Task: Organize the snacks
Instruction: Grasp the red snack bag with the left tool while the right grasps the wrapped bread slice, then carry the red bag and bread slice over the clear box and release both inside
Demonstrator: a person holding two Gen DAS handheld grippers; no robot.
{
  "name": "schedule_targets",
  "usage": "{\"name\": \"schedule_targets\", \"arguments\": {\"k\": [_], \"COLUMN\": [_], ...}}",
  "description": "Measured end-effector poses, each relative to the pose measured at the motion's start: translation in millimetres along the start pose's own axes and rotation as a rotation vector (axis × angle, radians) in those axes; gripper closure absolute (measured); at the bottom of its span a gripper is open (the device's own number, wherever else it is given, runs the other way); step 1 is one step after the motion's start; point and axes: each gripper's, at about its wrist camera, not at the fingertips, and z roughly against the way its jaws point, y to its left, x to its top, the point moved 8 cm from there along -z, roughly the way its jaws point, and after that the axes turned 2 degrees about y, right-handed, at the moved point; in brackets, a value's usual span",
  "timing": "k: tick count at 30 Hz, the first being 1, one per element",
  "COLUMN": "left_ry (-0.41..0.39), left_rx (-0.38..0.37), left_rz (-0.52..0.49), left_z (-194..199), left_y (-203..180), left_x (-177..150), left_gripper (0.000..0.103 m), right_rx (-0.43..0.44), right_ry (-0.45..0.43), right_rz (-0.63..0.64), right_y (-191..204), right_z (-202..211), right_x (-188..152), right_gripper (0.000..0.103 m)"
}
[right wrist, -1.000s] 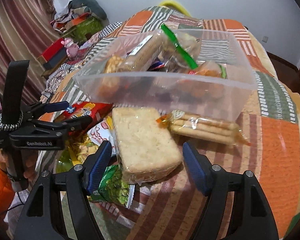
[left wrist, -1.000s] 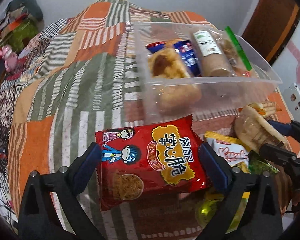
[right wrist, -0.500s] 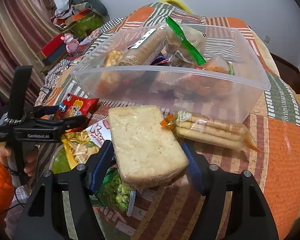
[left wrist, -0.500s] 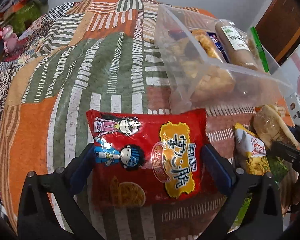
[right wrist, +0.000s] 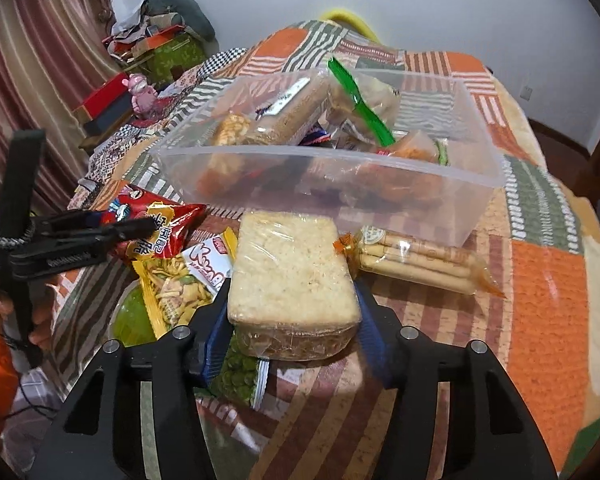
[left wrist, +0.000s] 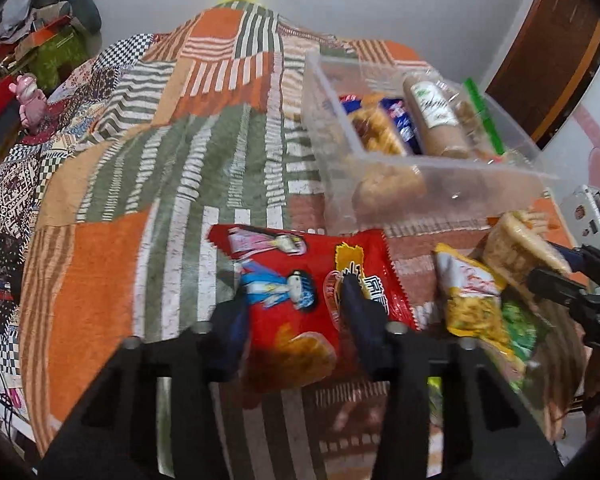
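In the left wrist view, the left gripper [left wrist: 296, 312] has closed in from its wide stance of a second ago and now pinches the red bag [left wrist: 312, 280], one finger pressed onto the bag's printed face, the other at its left edge; the bag crumples a little between them and sits just in front of the bin [left wrist: 428, 184], which already holds several snacks. That suggests the grasp is made and the lift into the bin comes next. The gripper points forward and down over the quilt [left wrist: 140, 184], low and close to it, and the picture is blurred with motion. In the right wrist view, the right gripper [right wrist: 292, 320] has likewise narrowed, and its blue pads now clamp the sides of the rice cake [right wrist: 292, 272], which is held nearly level above the peas [right wrist: 240, 376] and yellow bag [right wrist: 172, 280], just short of the bin's near wall. The biscuit sticks [right wrist: 416, 260] lie on the quilt to its right, against the bin. Both snacks look ready to go in together.
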Motion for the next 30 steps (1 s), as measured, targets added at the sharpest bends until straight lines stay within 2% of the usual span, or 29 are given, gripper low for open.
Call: {"name": "schedule_targets", "arguments": {"k": [6,11,14,16,18,21,30], "left_ry": [-0.021,-0.022,-0.031,-0.051,-0.075,-0.101,-0.182], "left_rx": [0.003,0.023,0.063,0.083,0.08,0.079,0.104], "left_rz": [-0.034,-0.115,-0.167,-0.188,-0.187,-0.193,-0.253], "left_z": [23.0,31.4,29.7,31.0,38.0,51.3,90.0], "left_y": [-9.5,-34.4,-46.7,-51.4,-53.3,-55.3,-68.5], "left_x": [-5.6,-15.4,-18.0,-17.3,-13.9,-8.8,6.8], "left_gripper": [0.075,0.075,0.074,0.076,0.084,0.089,0.093], "right_rx": [0.007,-0.012,-0.018,-0.021,-0.024,-0.031,-0.044], "right_ry": [-0.046,-0.083,-0.094,-0.101,-0.111,-0.123,-0.182], "right_rz": [-0.01,-0.004,-0.011,-0.021,-0.033,-0.043,-0.055], "right_y": [1.0,-1.0,-1.1,-3.9,-8.1,-13.0,-24.6], "right_z": [19.1,34.3,38.3,41.2,44.7,50.2,69.8], "right_x": [5.5,9.4,12.2,12.3,13.1,14.0,26.4], "right_gripper": [0.051,0.051,0.052,0.052,0.052,0.052,0.052]}}
